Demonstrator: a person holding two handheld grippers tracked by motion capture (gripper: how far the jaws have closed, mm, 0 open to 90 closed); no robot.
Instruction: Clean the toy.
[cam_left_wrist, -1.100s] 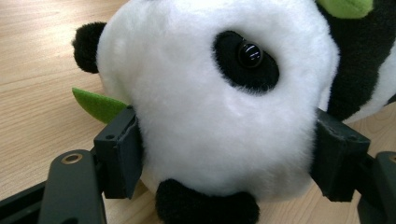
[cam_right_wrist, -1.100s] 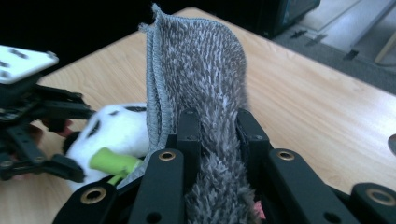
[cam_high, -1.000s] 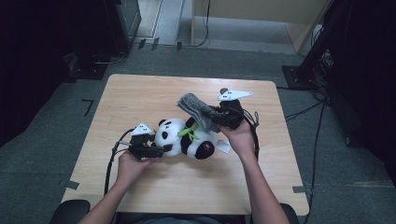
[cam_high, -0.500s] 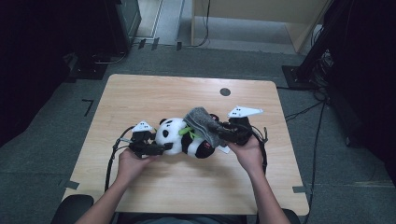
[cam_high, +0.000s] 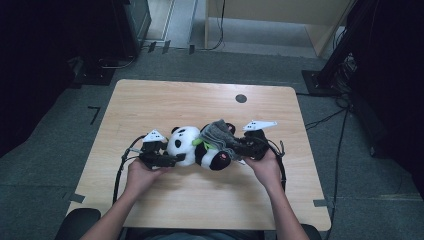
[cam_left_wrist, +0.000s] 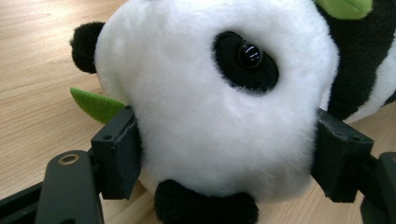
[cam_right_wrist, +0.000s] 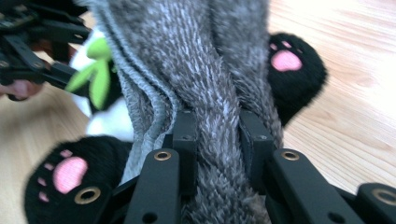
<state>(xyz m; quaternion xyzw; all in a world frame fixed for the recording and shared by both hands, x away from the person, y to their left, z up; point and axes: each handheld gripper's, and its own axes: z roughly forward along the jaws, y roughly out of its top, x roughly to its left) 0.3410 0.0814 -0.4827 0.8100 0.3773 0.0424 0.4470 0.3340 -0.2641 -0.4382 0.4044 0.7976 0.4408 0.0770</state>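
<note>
Plush panda (cam_high: 195, 146) lies on its side near the middle of the wooden worktop (cam_high: 150, 100), head toward the person's left, feet toward the right. Left tongs (cam_high: 172, 159) clamped on the head: in the left gripper view both black pads press into the white fur, one on each side of the panda's face (cam_left_wrist: 219, 116), with a green felt leaf (cam_left_wrist: 95, 103) poking out just beside the near pad. Right tongs (cam_high: 239, 149) pinched on a grey knitted garment (cam_high: 217, 134) draped over the panda's body; the right gripper view has the fuzzy grey fabric (cam_right_wrist: 205, 107) squeezed between the pads, and a black foot with pink paw pads (cam_right_wrist: 292, 70) to either side of it.
</note>
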